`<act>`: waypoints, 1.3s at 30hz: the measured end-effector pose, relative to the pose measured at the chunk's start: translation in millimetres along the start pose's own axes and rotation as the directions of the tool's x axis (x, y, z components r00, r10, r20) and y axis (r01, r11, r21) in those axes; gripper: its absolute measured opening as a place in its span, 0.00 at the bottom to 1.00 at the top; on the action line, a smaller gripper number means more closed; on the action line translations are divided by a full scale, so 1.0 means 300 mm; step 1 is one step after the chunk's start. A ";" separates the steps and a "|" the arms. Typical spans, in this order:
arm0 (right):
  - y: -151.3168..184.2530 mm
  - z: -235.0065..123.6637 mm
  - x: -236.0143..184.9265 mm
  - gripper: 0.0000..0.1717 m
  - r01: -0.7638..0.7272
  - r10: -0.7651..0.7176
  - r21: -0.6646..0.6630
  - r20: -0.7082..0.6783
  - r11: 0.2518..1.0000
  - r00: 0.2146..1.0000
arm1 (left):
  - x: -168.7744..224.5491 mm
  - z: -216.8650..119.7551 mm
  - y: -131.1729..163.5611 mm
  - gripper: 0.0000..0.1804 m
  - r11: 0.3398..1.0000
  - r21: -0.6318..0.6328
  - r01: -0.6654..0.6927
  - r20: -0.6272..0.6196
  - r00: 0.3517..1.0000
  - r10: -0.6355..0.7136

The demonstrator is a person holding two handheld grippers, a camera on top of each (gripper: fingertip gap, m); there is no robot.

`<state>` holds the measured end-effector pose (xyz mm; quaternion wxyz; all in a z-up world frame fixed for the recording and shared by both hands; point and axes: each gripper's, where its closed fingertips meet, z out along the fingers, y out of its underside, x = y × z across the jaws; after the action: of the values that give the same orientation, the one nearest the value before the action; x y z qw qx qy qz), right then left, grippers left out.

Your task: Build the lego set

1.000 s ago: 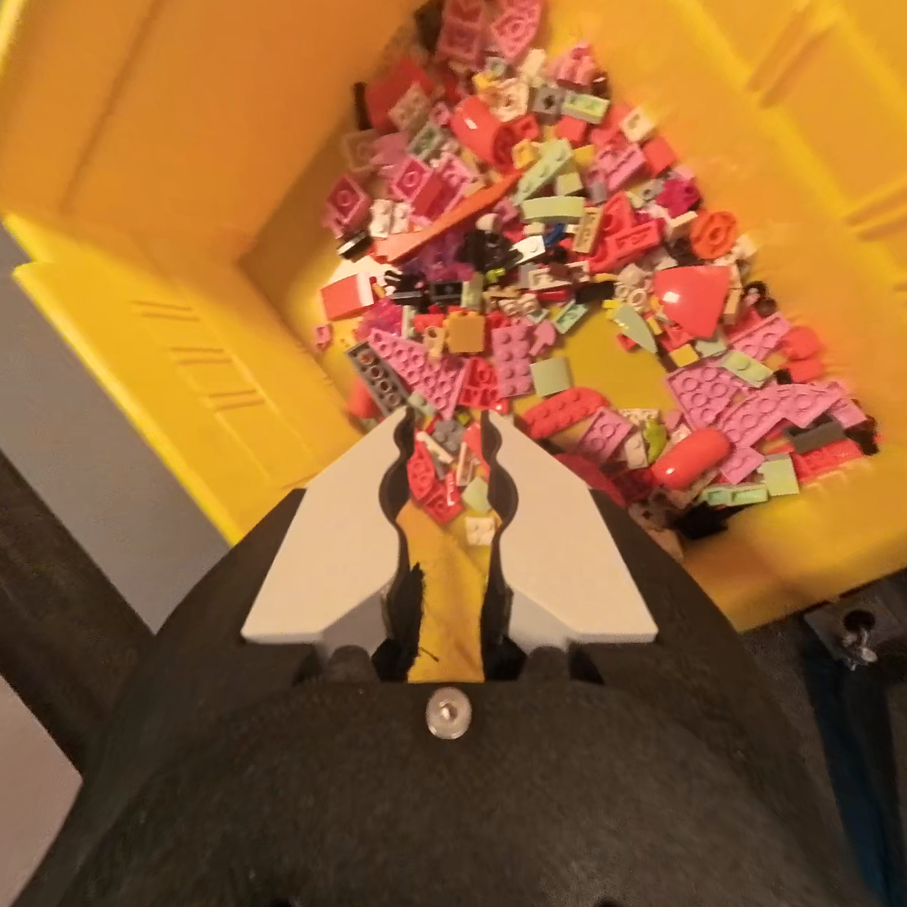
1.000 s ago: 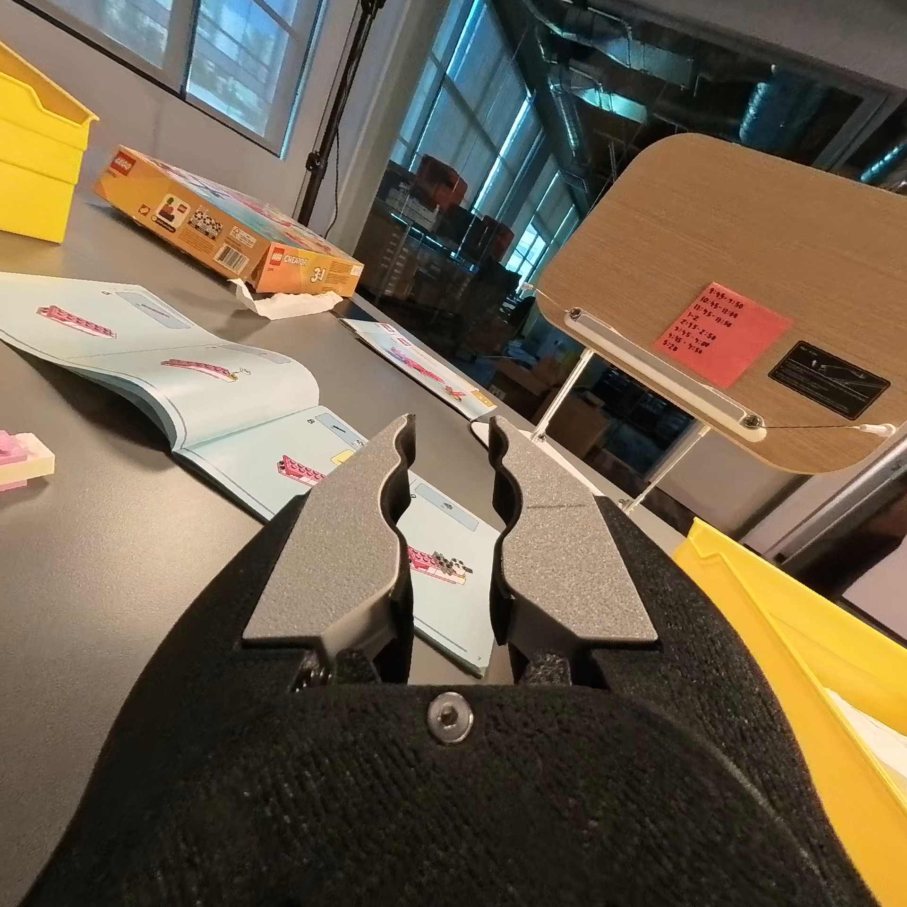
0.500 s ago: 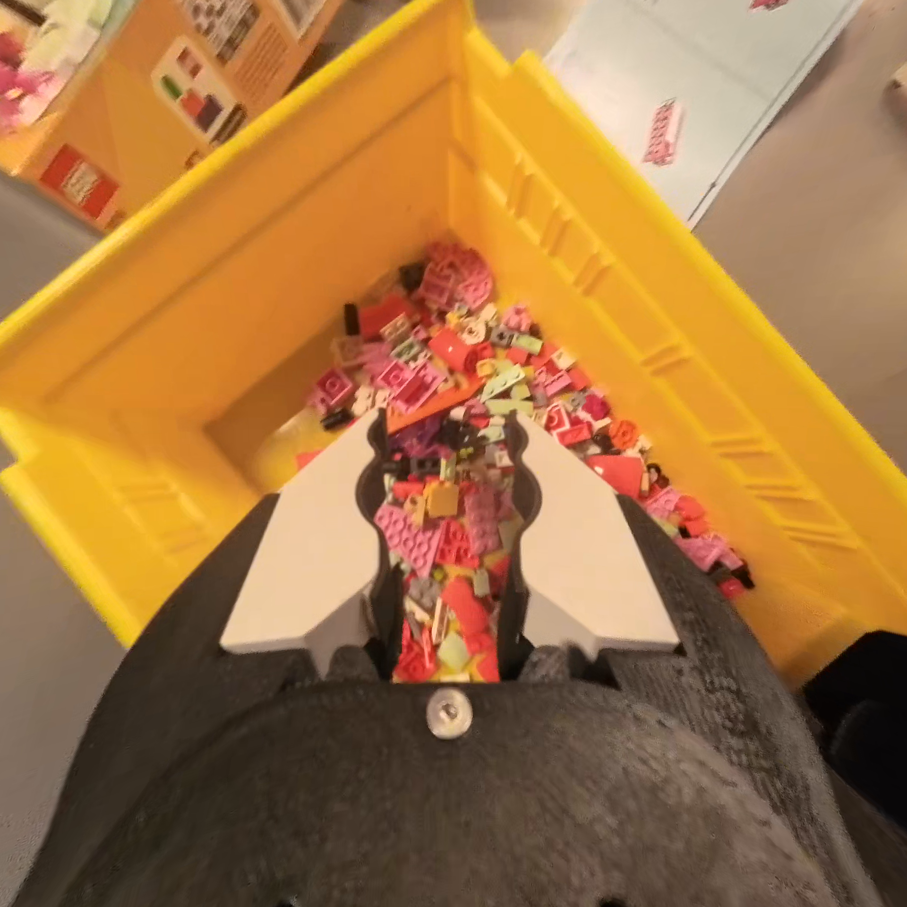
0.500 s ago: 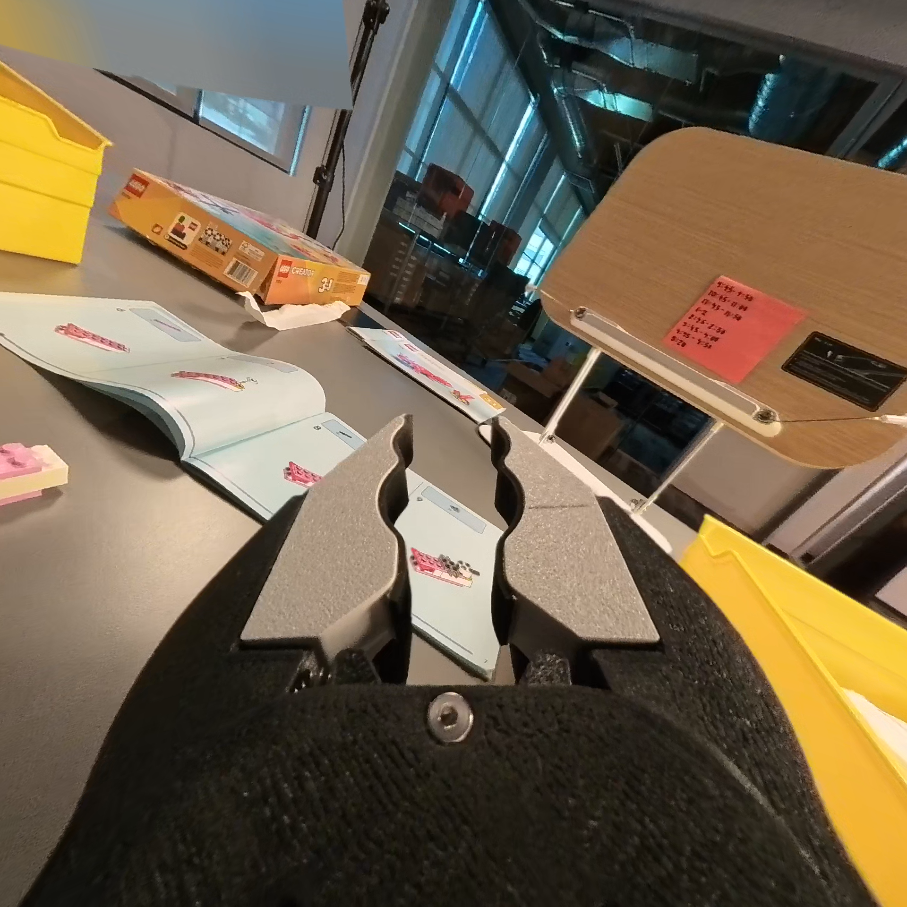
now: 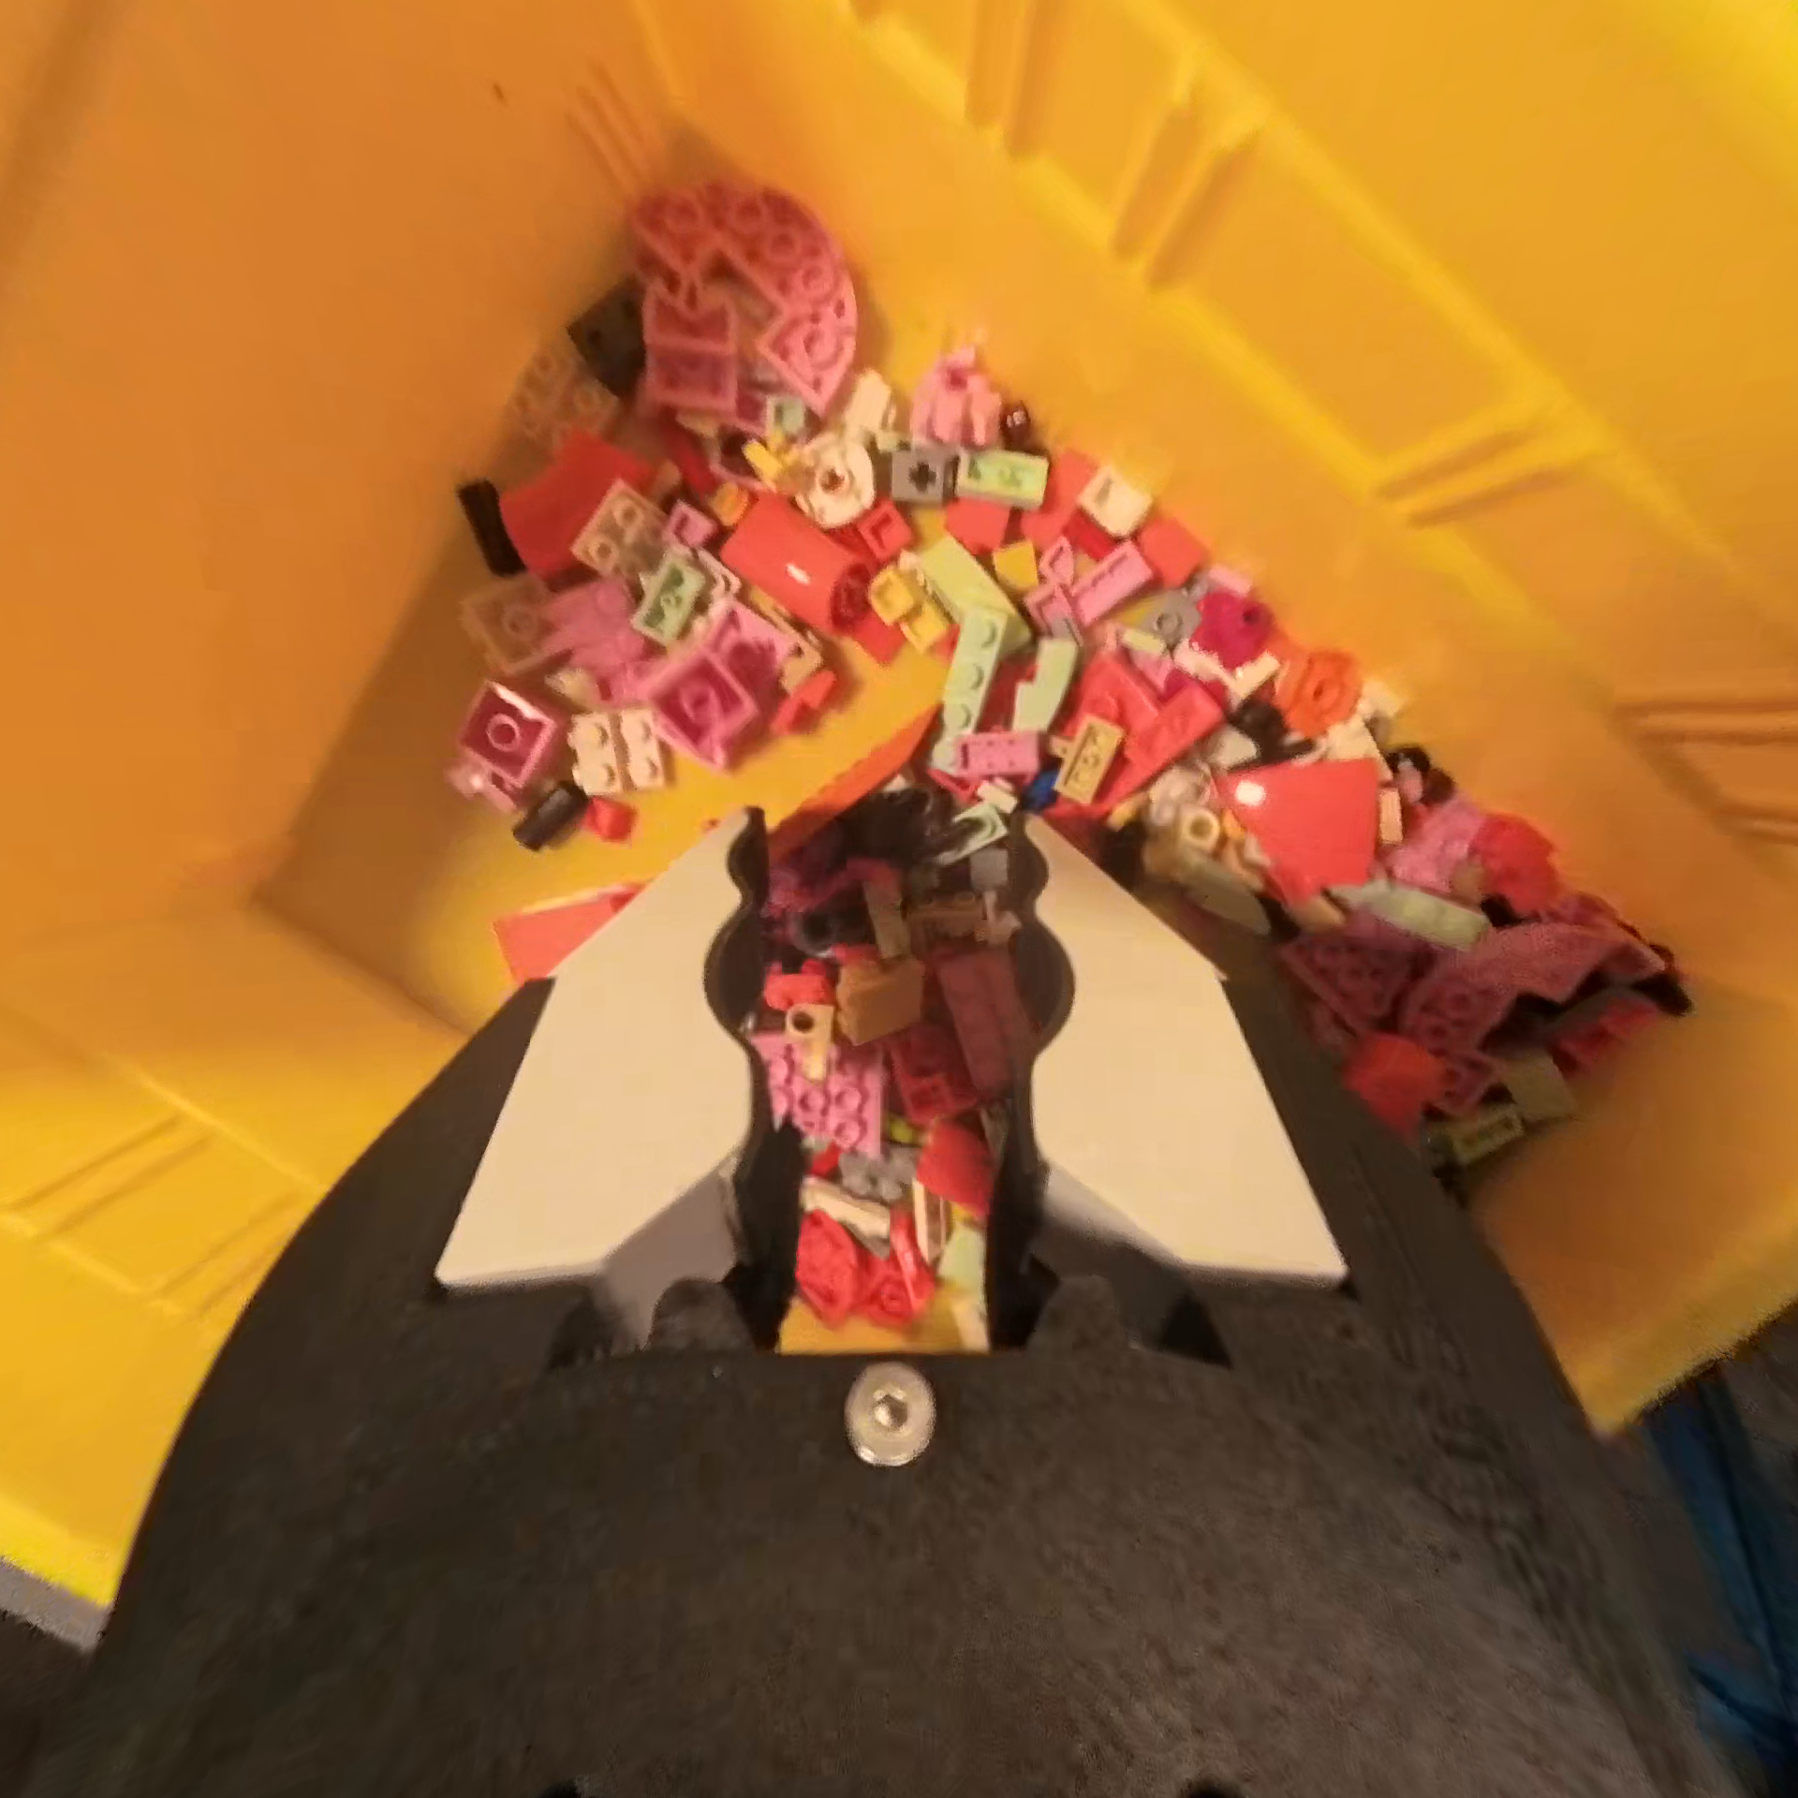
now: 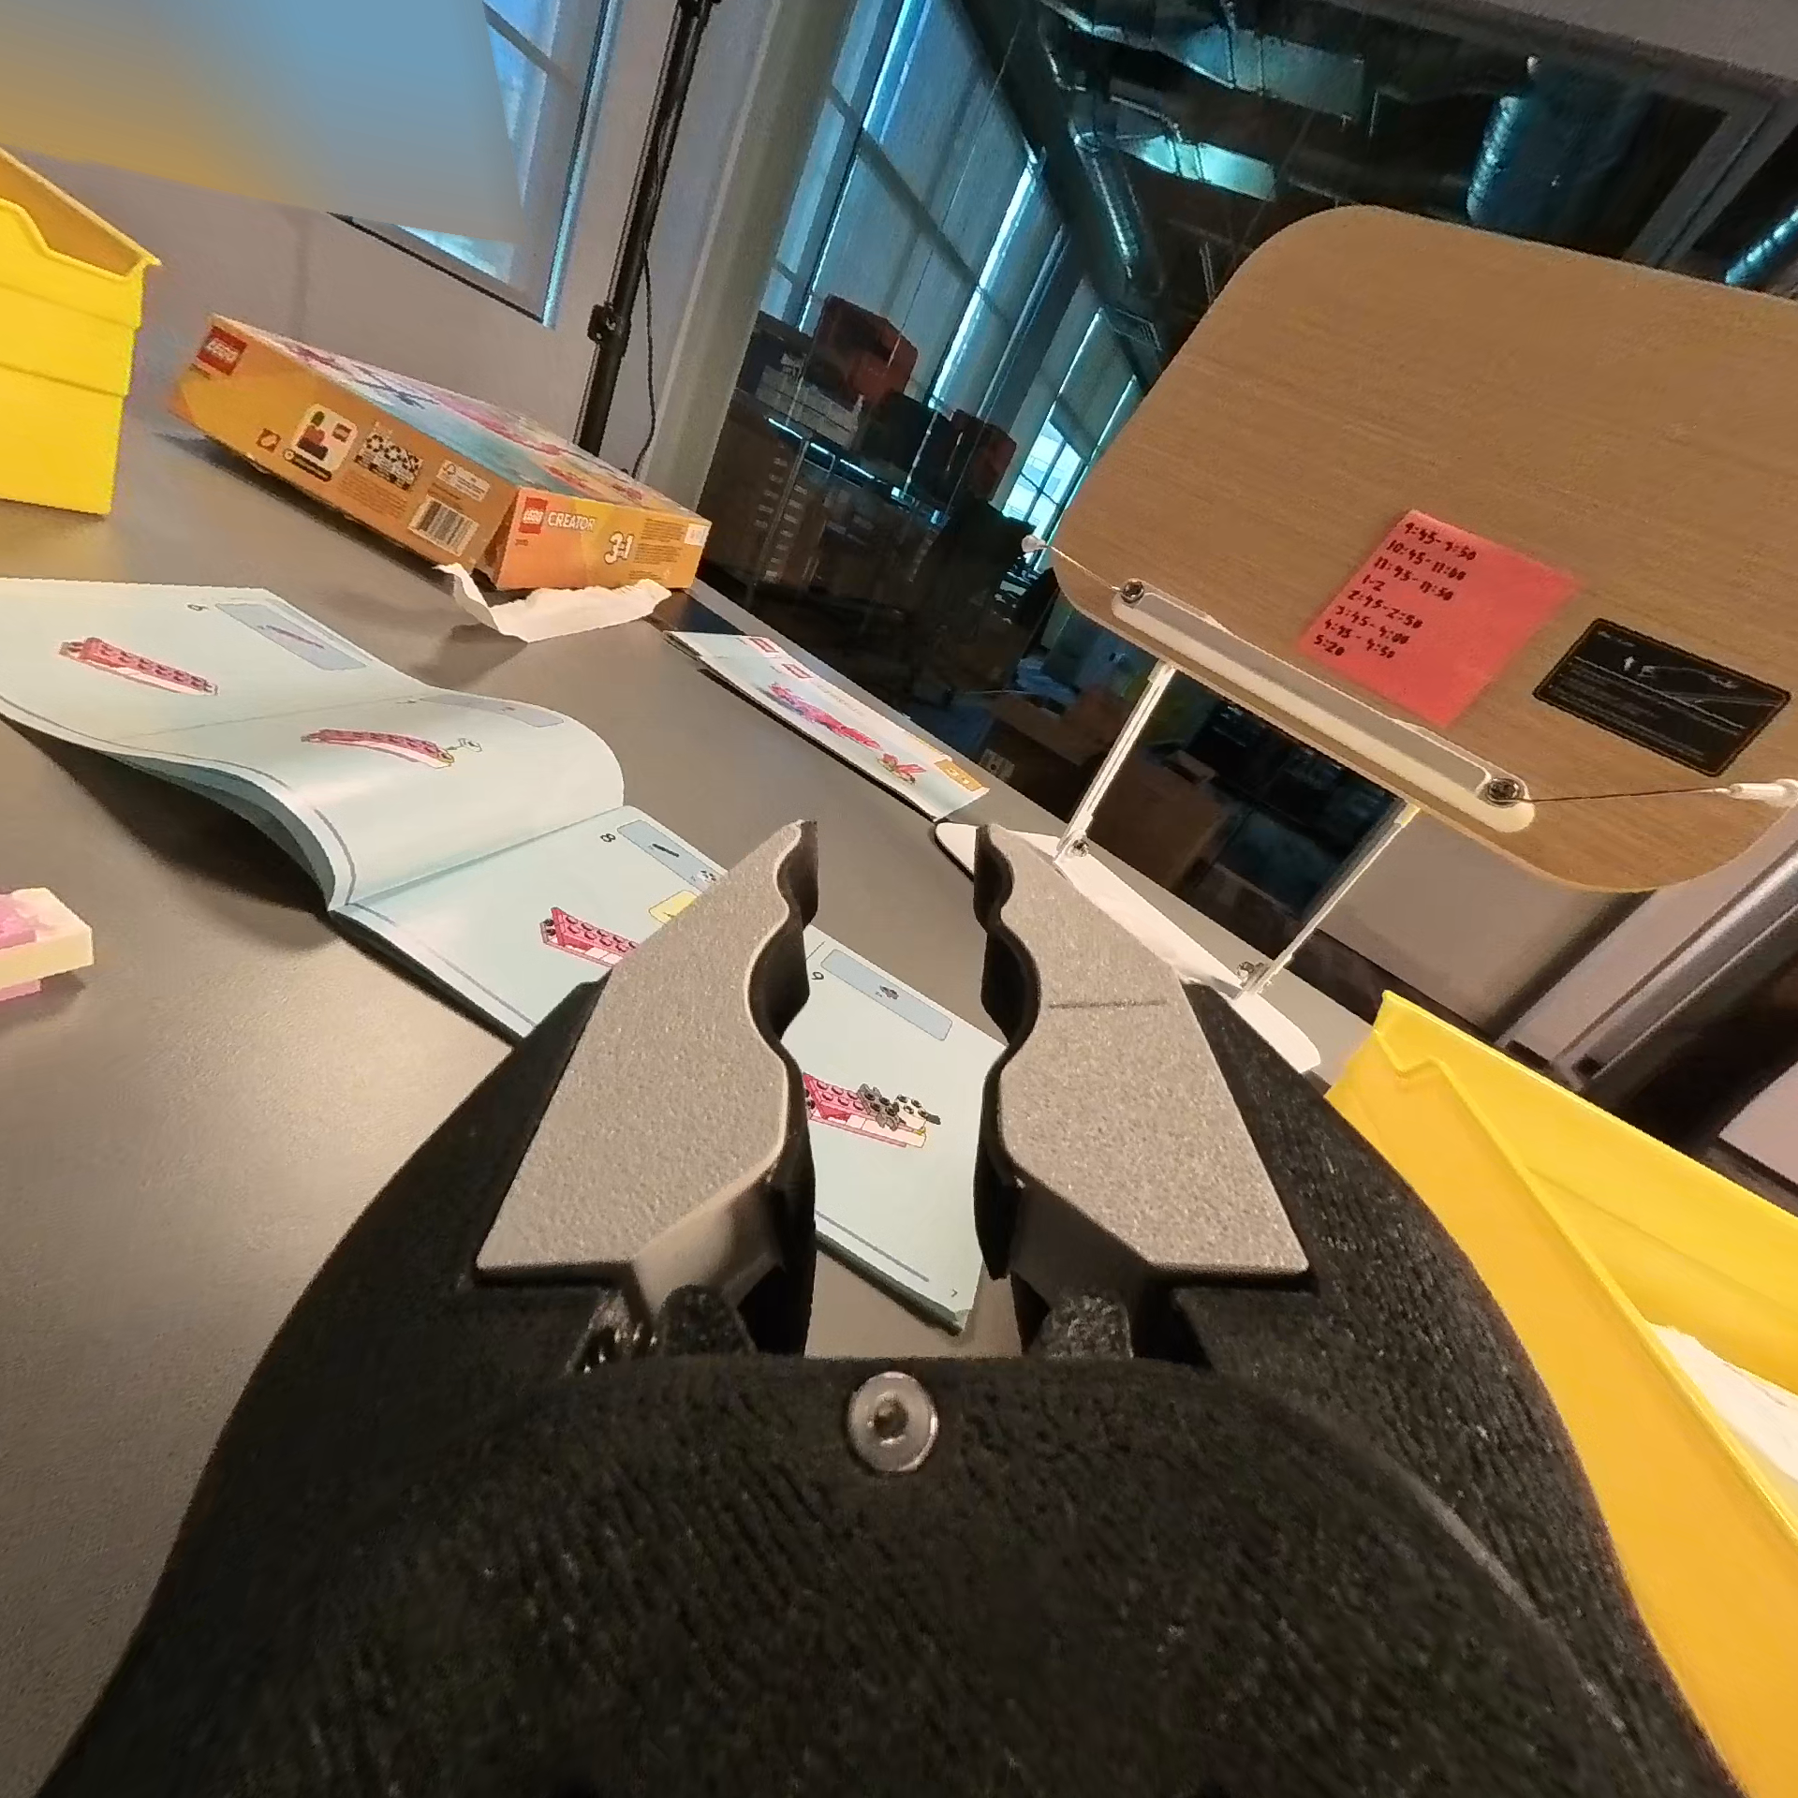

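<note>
In the left wrist view my left gripper (image 5: 890, 827) is open, its white fingers (image 5: 642, 983) spread and lowered into a yellow bin (image 5: 243, 438). It hovers over a pile of small pink, red, pale green and black toy bricks (image 5: 973, 623). Bricks show through the gap between the pads, but none is pinched. In the right wrist view my right gripper (image 6: 890, 842) is open and empty, its grey fingers (image 6: 671, 1070) low over a dark grey table (image 6: 195, 1119). It hangs above an open pale blue instruction booklet (image 6: 409, 778).
An orange toy-brick box (image 6: 438, 477) lies at the table's back. A second booklet (image 6: 837, 720) lies beyond the gripper. A wooden board on a clear stand (image 6: 1459, 486) rises at right. Yellow bins stand at far left (image 6: 58, 370) and near right (image 6: 1605, 1265). A small pink brick piece (image 6: 29, 944) lies at left. Left tips to right tips: about 45 cm. My right gripper is the nearer one to the small pink brick piece (image 6: 29, 944): about 15 cm, against 35 cm.
My left gripper opened wider, pulled back above the bin, then dropped back in close over the brick pile. My right gripper stayed nearly still, its jaws barely changing.
</note>
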<state>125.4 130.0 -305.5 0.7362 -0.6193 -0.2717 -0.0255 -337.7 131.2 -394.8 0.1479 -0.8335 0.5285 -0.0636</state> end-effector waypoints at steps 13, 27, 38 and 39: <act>0.001 0.002 -0.007 0.18 0.008 -0.008 -0.006 0.007 1.000 1.000 | 0.130 -0.087 -0.091 0.33 0.974 0.224 -0.030 -0.145 0.987 0.064; 0.003 0.003 -0.007 0.18 0.007 -0.007 -0.010 0.009 1.000 1.000 | 0.050 -0.038 -0.076 0.24 0.968 0.197 -0.155 0.076 0.987 0.142; 0.004 0.002 -0.007 0.17 0.002 -0.002 -0.009 0.012 1.000 1.000 | 0.191 -0.002 -0.012 0.09 0.981 0.163 -0.105 -0.099 0.988 0.122; 0.003 0.002 -0.007 0.17 0.002 -0.002 -0.008 0.011 1.000 1.000 | 0.191 0.000 -0.013 0.09 0.981 0.168 -0.097 -0.104 0.988 0.116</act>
<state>123.8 130.2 -307.2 0.7320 -0.6223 -0.2763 -0.0237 -309.5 81.2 -396.5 0.1886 -0.7843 0.5729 -0.1455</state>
